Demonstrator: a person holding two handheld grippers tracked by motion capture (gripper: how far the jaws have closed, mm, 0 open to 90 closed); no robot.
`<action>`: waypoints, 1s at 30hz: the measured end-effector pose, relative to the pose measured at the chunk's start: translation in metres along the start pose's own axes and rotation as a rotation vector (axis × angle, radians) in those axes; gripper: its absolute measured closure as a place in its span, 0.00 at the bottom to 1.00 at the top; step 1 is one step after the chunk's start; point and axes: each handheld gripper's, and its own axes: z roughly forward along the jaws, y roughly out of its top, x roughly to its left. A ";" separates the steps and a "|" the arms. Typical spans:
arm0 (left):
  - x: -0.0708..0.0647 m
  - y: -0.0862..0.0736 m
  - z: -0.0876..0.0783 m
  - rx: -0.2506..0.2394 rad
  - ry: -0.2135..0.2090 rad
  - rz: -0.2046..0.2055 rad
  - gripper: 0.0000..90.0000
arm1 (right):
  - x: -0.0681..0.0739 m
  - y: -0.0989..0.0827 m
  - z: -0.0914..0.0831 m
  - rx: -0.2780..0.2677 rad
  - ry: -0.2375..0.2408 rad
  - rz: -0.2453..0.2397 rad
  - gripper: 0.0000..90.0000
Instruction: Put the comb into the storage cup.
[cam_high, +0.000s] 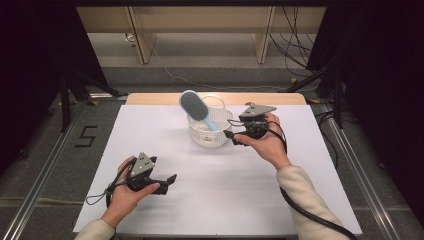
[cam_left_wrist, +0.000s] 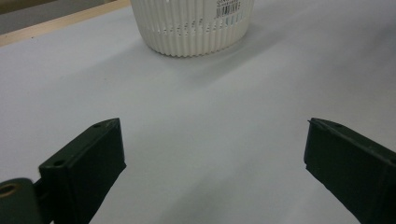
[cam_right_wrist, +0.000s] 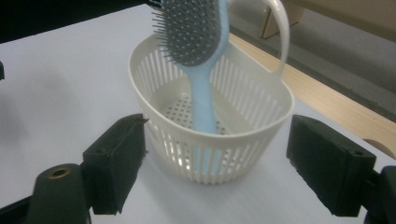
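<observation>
Hovering right gripper (cam_high: 231, 135) beside basket (cam_high: 209, 131) — jaws apart | left gripper (cam_high: 170, 181) low — open

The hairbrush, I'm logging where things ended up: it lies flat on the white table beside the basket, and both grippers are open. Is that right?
Not quite. The hairbrush is not flat on the table: it stands handle down inside the white basket, its head leaning out over the rim, as the right gripper view shows. The rest holds: the left gripper and right gripper are both open.

One basket (cam_high: 210, 131); one hairbrush (cam_high: 195, 106)
</observation>
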 end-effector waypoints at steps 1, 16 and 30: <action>0.000 0.000 0.000 -0.001 0.001 0.000 0.05 | -0.002 -0.002 -0.004 -0.004 -0.002 0.001 0.22; 0.000 0.001 -0.002 -0.005 0.000 0.002 0.05 | -0.013 -0.036 -0.049 -0.097 -0.047 0.050 0.21; -0.001 0.001 -0.001 -0.003 -0.002 0.003 0.05 | -0.006 -0.064 -0.076 -0.119 -0.049 0.053 0.21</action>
